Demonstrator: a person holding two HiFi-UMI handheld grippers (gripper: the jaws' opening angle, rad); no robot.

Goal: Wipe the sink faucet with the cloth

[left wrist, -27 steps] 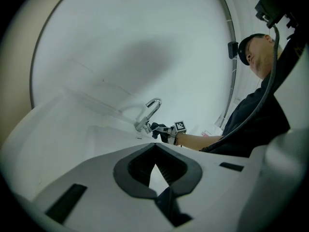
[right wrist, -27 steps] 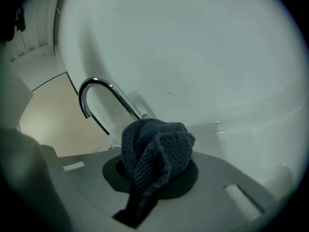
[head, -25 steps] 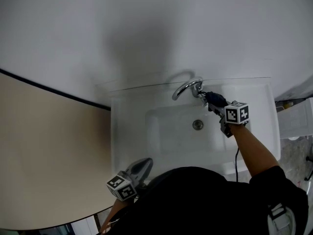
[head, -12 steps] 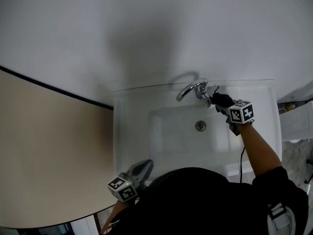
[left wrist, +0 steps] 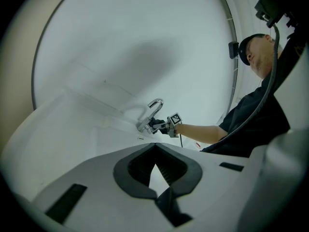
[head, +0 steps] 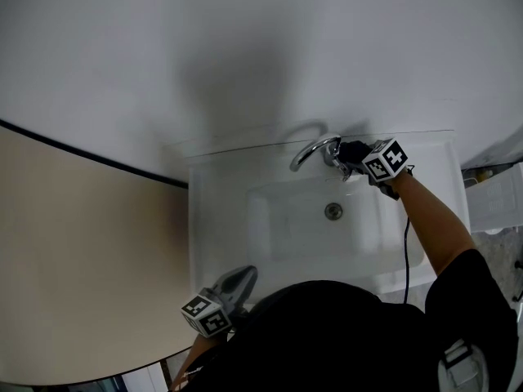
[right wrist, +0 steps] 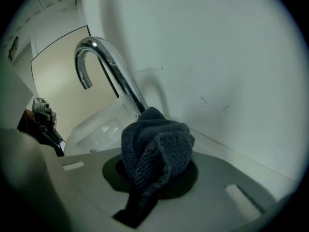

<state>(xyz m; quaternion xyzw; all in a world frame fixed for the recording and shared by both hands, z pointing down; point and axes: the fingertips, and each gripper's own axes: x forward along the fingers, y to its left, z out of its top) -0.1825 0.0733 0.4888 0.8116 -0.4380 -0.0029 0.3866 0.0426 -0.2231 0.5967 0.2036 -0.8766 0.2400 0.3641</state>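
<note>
A curved chrome faucet [head: 313, 149] stands at the back rim of the white sink [head: 214, 219]. My right gripper [head: 353, 155] is at the right side of the faucet's base, shut on a bunched dark grey-blue cloth [head: 350, 151]. In the right gripper view the cloth [right wrist: 155, 148] bulges out of the gripper [right wrist: 153, 174] and touches the foot of the faucet [right wrist: 107, 65], close to the wall. My left gripper [head: 239, 282] rests at the sink's near left edge, shut on nothing. Its own view shows the gripper [left wrist: 161, 187] aimed across the basin at the distant faucet [left wrist: 153, 111].
A white wall rises right behind the faucet. The drain [head: 333, 211] lies in the middle of the basin. A beige panel [head: 82, 243] with a dark edge lies left of the sink. White items [head: 494, 198] stand on the floor at the right.
My right gripper has moved with the cloth from the basin side of the faucet base up toward the wall, and rolled. The left gripper has stayed put.
</note>
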